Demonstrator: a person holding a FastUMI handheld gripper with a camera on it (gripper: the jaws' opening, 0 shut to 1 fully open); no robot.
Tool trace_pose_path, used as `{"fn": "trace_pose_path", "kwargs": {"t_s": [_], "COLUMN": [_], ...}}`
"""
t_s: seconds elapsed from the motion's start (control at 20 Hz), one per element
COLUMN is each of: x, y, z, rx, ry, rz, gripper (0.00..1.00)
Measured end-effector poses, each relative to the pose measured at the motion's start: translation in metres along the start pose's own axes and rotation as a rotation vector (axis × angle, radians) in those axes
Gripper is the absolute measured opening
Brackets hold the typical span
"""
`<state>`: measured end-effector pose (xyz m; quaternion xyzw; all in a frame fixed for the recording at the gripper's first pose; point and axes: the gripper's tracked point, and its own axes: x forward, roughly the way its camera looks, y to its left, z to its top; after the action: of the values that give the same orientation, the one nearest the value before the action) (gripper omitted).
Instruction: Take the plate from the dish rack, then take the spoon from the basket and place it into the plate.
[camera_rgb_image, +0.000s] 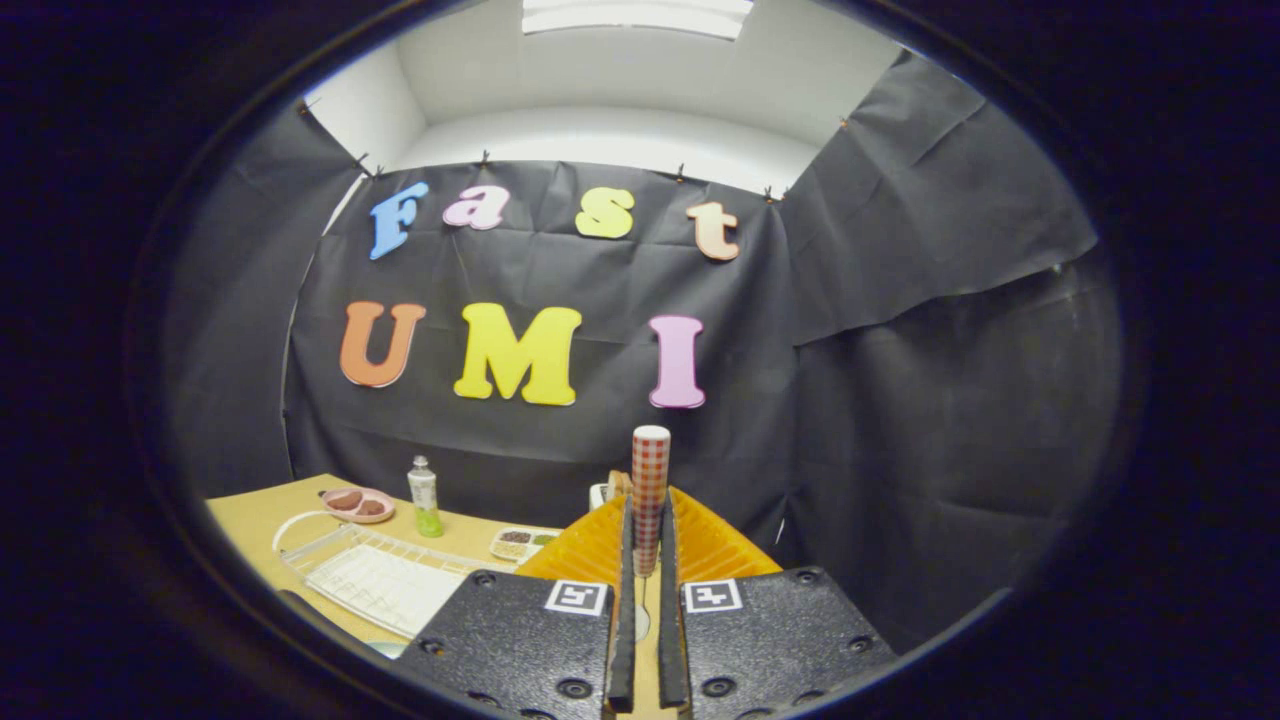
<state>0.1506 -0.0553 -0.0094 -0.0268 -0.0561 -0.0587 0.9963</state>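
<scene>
My gripper (648, 510) is shut on the spoon (650, 470). Its red-and-white checked handle stands upright between the two fingers and sticks out well above their tips. The bowl end of the spoon is hidden down between the fingers. Just beyond the fingers, on both sides of them, lies the orange ribbed basket (590, 545). The white wire dish rack (370, 575) sits on the tan table (270, 510) to the left of the gripper. A pale curved rim (385, 648) peeks out beside the gripper's left body; I cannot tell whether it is the plate.
A small pink dish (358, 504) with brown pieces stands behind the rack. Next to it is a green bottle (425, 497), and a little tray (520, 542) of food lies nearer the basket. Black cloth walls close the booth behind and to the right.
</scene>
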Motion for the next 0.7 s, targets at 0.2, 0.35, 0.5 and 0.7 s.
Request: {"fn": "trace_pose_path", "kwargs": {"t_s": [0.2, 0.35, 0.5, 0.7], "x": [-0.041, -0.070, -0.091, -0.106], "y": [0.067, 0.119, 0.162, 0.199], "z": [-0.025, -0.057, -0.081, -0.111], "rx": [-0.030, -0.052, -0.064, -0.072], "ry": [0.026, 0.065, 0.064, 0.093], "rz": [0.091, 0.149, 0.215, 0.269], "gripper": [0.15, 0.15, 0.15, 0.15]}}
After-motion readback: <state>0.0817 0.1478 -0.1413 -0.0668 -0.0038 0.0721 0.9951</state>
